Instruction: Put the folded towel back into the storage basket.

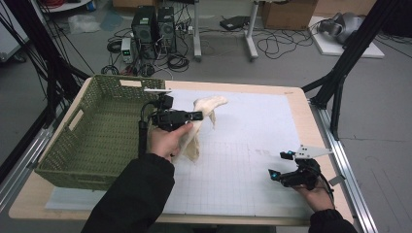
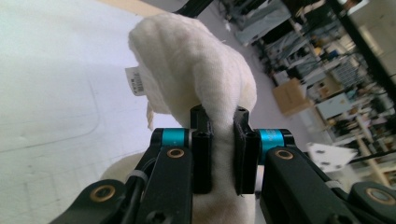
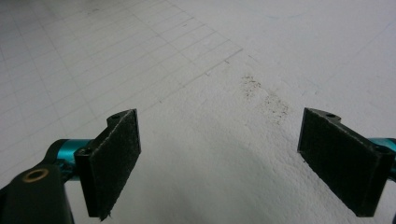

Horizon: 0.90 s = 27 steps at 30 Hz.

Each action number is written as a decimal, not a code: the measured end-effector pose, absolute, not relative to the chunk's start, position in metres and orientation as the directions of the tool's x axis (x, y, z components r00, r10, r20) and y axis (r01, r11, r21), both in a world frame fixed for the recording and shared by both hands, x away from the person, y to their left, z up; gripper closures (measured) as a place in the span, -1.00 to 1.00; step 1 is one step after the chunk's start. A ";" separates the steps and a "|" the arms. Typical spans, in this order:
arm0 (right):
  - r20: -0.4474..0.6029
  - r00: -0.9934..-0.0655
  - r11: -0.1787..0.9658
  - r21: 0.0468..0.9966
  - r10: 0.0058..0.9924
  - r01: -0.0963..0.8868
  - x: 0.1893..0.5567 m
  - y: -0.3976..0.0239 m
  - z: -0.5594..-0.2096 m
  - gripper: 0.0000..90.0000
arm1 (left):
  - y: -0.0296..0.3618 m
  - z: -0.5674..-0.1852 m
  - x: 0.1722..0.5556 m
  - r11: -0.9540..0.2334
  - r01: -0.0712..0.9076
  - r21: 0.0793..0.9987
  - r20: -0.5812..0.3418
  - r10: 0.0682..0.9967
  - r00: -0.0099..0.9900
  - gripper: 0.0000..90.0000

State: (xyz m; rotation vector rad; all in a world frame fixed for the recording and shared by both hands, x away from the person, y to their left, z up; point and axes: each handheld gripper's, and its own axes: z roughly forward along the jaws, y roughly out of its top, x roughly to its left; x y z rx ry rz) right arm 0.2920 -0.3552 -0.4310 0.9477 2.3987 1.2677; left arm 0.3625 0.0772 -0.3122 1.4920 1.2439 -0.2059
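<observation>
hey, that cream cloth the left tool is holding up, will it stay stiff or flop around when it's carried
Likely floppy: the cream cloth droops below the left tool and bunches between its pads. Probably light, since one pinch lifts it. Its hanging end may drag or snag.

towel label [image 2: 135, 80] print blurred (unreadable)

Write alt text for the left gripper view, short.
The left gripper has its two black jaws shut on a bunched cream-white cloth, which bulges above them and shows a small printed tag at its left edge. Behind it lie the white gridded mat and, upper right, blurred lab clutter.
</observation>
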 end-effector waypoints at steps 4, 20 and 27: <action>0.067 -0.751 0.409 0.805 0.657 0.429 0.293 -0.355 -0.431 -0.72 | 0.088 -0.303 0.365 0.197 0.760 0.620 -0.691 0.596 0.409 0.79; 0.060 -0.756 0.418 0.803 0.652 0.424 0.295 -0.354 -0.432 -0.72 | 0.116 -0.283 0.372 0.204 0.755 0.623 -0.694 0.590 0.413 0.79; 0.060 -0.760 0.420 0.804 0.647 0.421 0.296 -0.352 -0.433 -0.72 | 0.132 -0.289 0.380 0.199 0.771 0.604 -0.699 0.597 0.394 0.79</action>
